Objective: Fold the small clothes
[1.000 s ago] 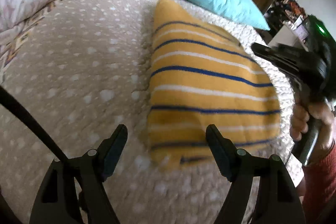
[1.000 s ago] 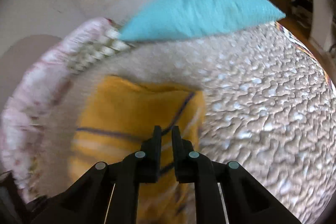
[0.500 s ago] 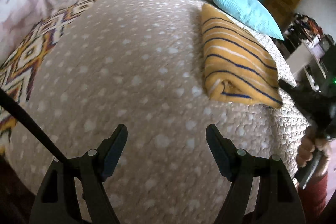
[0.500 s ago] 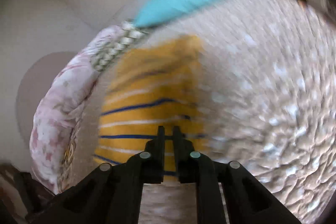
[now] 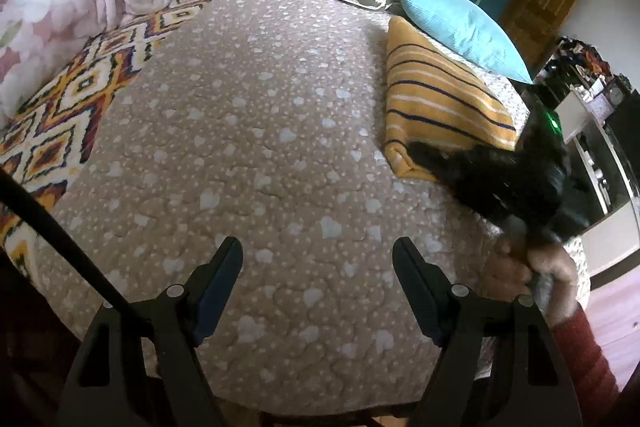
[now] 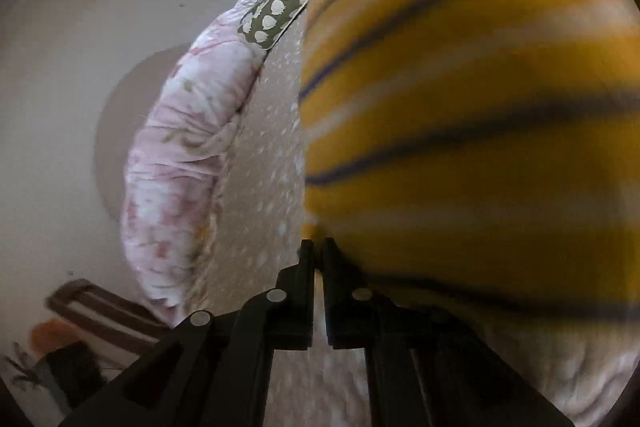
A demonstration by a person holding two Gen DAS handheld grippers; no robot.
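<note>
Right gripper at the near corner of the folded striped garment, left one standing off over bare quilt

The folded yellow striped garment lies on the heart-patterned quilt toward the bed's right side, its far end just below the blue pillow, its long axis running from that pillow back toward the person. The right gripper has its jaws pressed together, and its tips sit at the garment's near left corner (too blurred there to tell whether any cloth is pinched between them). The left gripper hangs with jaws wide and empty, the garment lying ahead and off to its right, well apart. I'd judge the right hand is by far the nearer, so any nudging or squaring of that near edge falls to it.
</note>
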